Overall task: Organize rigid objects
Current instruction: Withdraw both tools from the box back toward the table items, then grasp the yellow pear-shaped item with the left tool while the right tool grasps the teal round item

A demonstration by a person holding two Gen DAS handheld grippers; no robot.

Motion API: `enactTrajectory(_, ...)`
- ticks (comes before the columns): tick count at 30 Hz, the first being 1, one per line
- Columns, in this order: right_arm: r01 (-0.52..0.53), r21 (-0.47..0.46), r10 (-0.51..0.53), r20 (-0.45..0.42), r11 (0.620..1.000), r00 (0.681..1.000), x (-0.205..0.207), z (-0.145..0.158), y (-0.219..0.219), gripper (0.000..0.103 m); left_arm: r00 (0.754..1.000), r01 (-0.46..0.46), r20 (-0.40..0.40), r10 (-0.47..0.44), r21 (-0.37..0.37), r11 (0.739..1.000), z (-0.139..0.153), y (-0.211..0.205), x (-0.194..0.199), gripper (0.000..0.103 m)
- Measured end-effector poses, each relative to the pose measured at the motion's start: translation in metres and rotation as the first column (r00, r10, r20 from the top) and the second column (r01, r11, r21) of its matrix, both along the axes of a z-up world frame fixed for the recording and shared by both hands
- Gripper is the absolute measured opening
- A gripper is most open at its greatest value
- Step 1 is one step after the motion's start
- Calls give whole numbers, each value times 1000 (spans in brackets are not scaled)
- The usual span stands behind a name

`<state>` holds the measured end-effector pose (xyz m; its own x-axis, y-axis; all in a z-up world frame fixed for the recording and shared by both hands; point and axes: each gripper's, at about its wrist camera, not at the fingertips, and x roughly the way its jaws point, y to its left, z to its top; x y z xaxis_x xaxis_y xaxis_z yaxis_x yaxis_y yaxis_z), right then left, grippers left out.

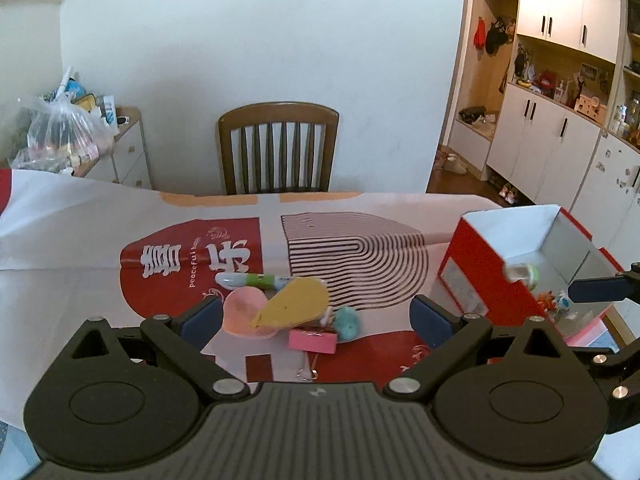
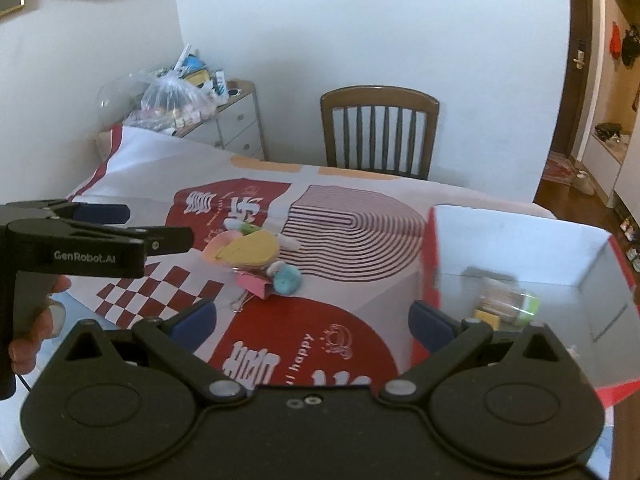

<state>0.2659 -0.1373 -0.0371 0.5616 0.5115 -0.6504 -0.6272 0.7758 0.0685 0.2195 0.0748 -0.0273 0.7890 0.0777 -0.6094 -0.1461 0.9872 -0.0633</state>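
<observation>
A small heap lies on the printed tablecloth: a yellow paddle-shaped piece [image 1: 294,302] [image 2: 252,249] over a pink bowl [image 1: 244,312], a pink clip box [image 1: 313,341] [image 2: 256,283], a teal ball [image 1: 346,322] [image 2: 288,280] and a green-white pen [image 1: 256,280]. My left gripper [image 1: 316,318] [image 2: 156,226] is open just short of the heap, nothing between its pads. To the right stands a red box [image 1: 480,256] [image 2: 520,240] with a white inside. A blurred clear jar with a green lid [image 1: 520,273] [image 2: 508,300] is inside it. My right gripper [image 2: 313,320] is open and empty beside the box.
A wooden chair [image 1: 278,148] [image 2: 378,132] stands behind the table. A drawer unit with a plastic bag [image 1: 64,132] [image 2: 176,100] is at the back left. White cupboards [image 1: 560,140] line the right. A hand [image 2: 32,320] holds the left gripper's handle.
</observation>
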Motion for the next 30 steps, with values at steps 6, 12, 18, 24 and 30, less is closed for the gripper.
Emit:
enactTrajectory(6,8,-38,-8,5,999,1000,16,-16,25,101,999,28,-25,-28,7,1000,-24,19,14,100)
enactTrajectory(12,-17,-72,17,-3,997,1000,25,-33,41,100,998,24,-52,-23,22,999,-44,38,32,100)
enactTrajectory(18,-10,-107,11,5,994,1000,40,-48,56,94,997,51,-68,-48,39,998,-60,45,53,100)
enactTrajectory(24,-52,-137,53,2,989,999,57,-65,69,87,989,120,-100,-111,98,988,-82,43,73,100)
enactTrajectory(30,-83,-165,82,-8,983,997,70,-80,80,80,982,148,-130,-136,94,984,-96,49,90,99)
